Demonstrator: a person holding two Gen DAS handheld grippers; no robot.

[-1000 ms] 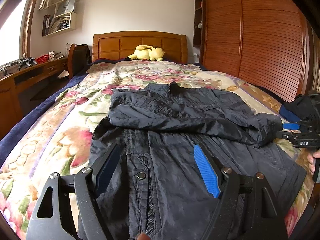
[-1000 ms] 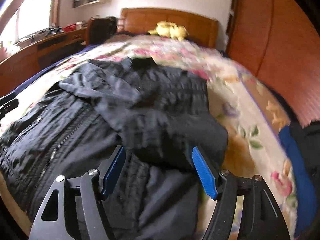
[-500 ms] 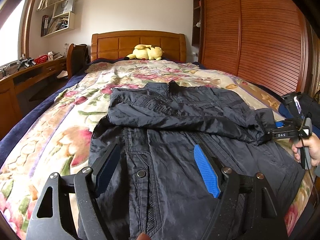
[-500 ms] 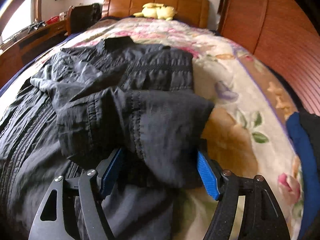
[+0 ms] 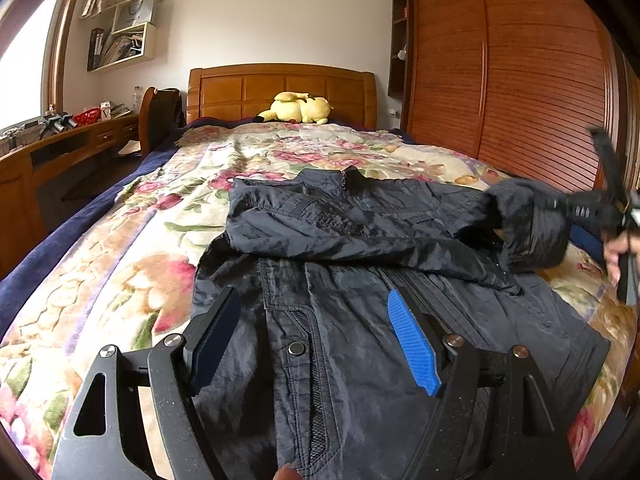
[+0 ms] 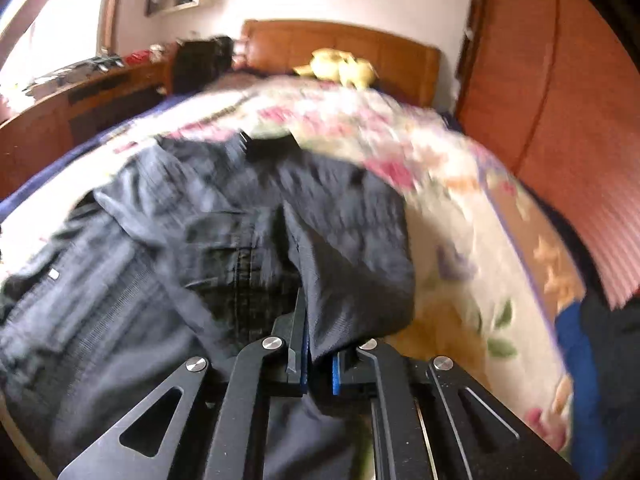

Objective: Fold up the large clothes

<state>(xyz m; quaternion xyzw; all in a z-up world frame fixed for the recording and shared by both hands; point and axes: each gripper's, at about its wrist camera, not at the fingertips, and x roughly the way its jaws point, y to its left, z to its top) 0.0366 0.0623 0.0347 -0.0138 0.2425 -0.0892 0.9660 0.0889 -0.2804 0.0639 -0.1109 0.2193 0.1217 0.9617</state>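
Observation:
A dark grey jacket (image 5: 360, 320) lies flat on the floral bedspread (image 5: 120, 272), collar toward the headboard, one sleeve folded across the chest. My left gripper (image 5: 314, 336) is open and empty, hovering over the jacket's front near a snap button. My right gripper (image 6: 318, 344) is shut on the sleeve cuff (image 6: 352, 280) and holds it lifted off the bed. In the left wrist view the right gripper (image 5: 560, 208) shows at the far right with the cuff (image 5: 532, 232) raised.
A yellow plush toy (image 5: 298, 108) rests by the wooden headboard (image 5: 280, 88). A wooden wardrobe (image 5: 500, 80) runs along the right side. A desk (image 5: 60, 140) and chair (image 5: 160, 120) stand to the left. Blue and dark cloth (image 6: 580, 360) lies at the bed's right edge.
My right gripper has closed on the sleeve cuff and lifted it off the bed. My left gripper has stayed open over the jacket front.

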